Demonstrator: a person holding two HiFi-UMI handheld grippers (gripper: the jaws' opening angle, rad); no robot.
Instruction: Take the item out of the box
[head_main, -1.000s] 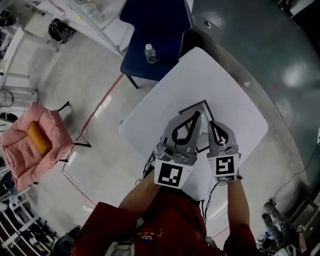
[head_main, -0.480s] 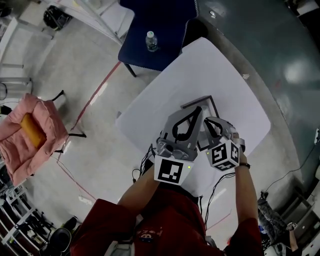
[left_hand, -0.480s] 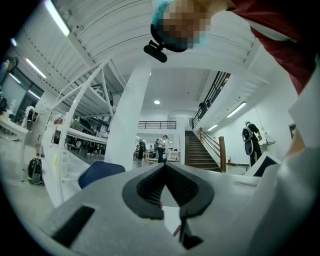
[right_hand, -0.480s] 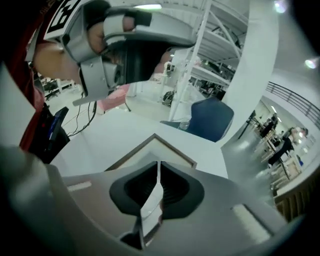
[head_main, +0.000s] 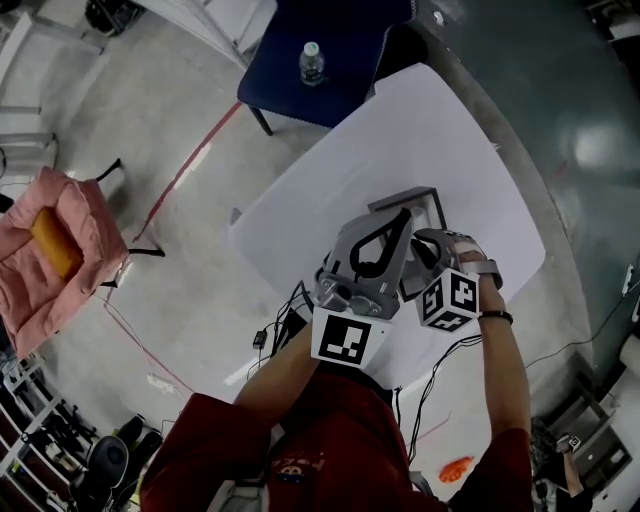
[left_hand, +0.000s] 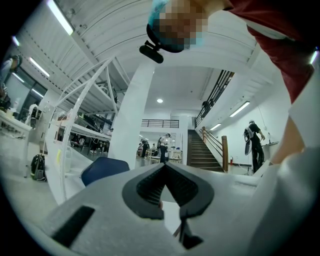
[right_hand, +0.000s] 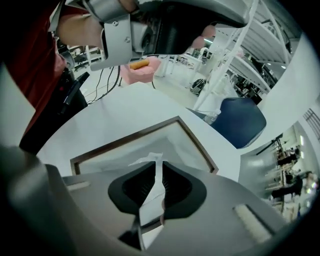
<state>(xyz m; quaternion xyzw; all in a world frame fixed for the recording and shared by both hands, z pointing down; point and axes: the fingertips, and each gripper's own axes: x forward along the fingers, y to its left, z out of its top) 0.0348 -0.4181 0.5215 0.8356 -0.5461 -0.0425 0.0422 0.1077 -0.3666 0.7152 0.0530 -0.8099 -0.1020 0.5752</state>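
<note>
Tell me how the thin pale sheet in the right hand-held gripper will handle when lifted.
Probably floppy: the sheet creases and twists between the shut jaws of the right hand-held gripper. Likely light, being so thin. It may slip or tear if tugged.

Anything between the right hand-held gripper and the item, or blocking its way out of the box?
Nothing visible. The right hand-held gripper is shut on the thin white item, over the open box; no lid shows above it. The left hand-held gripper, shut and empty, is held beside it, not over the item.
</note>
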